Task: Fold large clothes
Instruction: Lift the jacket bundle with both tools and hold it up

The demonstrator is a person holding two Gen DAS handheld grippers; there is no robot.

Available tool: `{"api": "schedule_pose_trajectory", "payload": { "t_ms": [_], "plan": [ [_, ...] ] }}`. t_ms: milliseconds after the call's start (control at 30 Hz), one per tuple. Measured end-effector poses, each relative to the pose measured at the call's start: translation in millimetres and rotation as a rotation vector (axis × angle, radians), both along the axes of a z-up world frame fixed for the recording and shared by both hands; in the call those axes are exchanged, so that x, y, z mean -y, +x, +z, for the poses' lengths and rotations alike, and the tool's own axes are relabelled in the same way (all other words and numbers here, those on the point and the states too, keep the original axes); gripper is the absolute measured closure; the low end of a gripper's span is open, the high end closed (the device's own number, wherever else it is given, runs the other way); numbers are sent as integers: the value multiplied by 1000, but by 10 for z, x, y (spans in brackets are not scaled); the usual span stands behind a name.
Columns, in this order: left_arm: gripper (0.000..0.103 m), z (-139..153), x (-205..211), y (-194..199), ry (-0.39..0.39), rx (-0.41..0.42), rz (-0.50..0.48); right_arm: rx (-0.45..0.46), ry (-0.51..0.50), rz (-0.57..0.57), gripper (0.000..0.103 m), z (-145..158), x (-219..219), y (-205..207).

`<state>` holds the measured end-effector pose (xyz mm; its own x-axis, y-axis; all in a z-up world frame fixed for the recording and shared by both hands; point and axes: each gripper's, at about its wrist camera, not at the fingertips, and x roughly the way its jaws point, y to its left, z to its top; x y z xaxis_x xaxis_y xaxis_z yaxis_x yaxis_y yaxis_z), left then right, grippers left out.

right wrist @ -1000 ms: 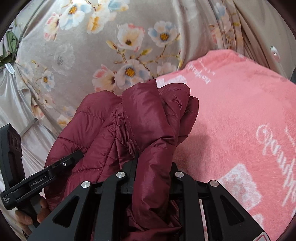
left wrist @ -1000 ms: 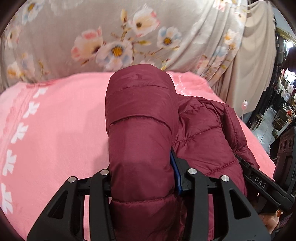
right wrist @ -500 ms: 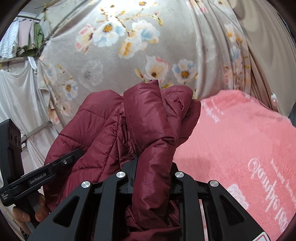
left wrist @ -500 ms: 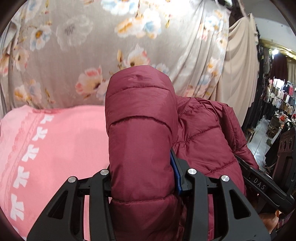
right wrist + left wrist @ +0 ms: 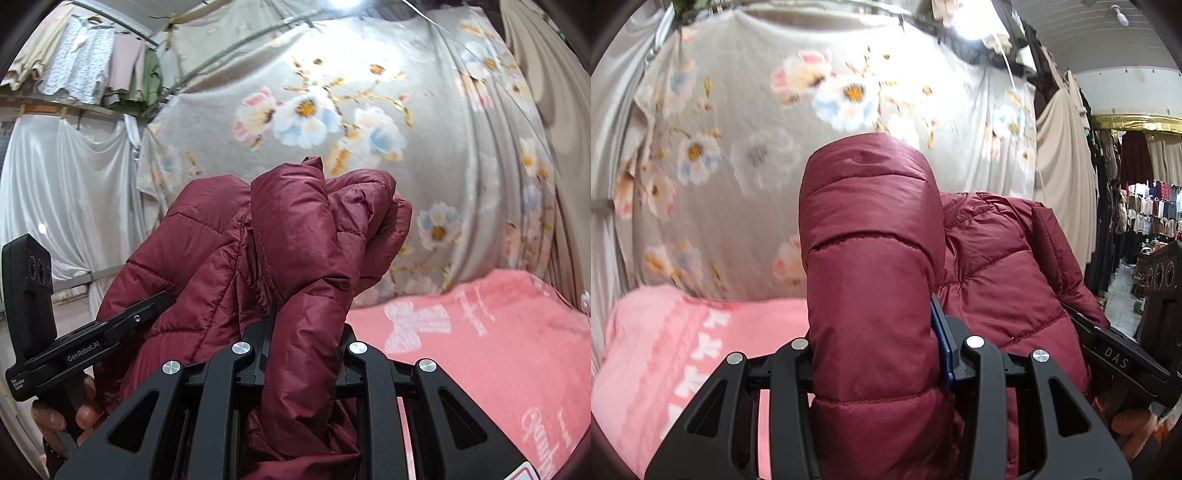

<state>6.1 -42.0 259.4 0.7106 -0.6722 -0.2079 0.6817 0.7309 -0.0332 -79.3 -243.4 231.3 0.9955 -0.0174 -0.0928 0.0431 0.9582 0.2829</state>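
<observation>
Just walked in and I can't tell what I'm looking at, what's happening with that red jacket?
A person with a gripper in each hand is handling a maroon puffer jacket. The left gripper is shut on one padded part of it, and the right gripper is shut on another bunched part. The jacket is lifted above a pink blanket, in front of a hanging floral sheet. It is bunched, not folded yet.

Bright overhead lamp (image 5: 341,3) glares; floral sheet (image 5: 827,122) motion-blurred, fisheye edges dark & warped.
</observation>
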Motion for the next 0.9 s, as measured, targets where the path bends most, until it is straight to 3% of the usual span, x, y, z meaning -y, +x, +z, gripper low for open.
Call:
{"api": "schedule_pose_trajectory", "payload": {
  "t_ms": [167,433,633,900],
  "plan": [
    [63,193,-267,156,-16,100,50,59,-52,54,84,234,-255,300],
    [61,273,-622,558,-59,172,101,107,-105,123,84,411,-570,829],
    [58,139,-754,1102,-97,100,105,54,-112,146,84,263,-674,1382],
    [58,-394,-595,1872,-19,-17,131,-73,-41,158,84,-321,-556,2173]
  ]
}}
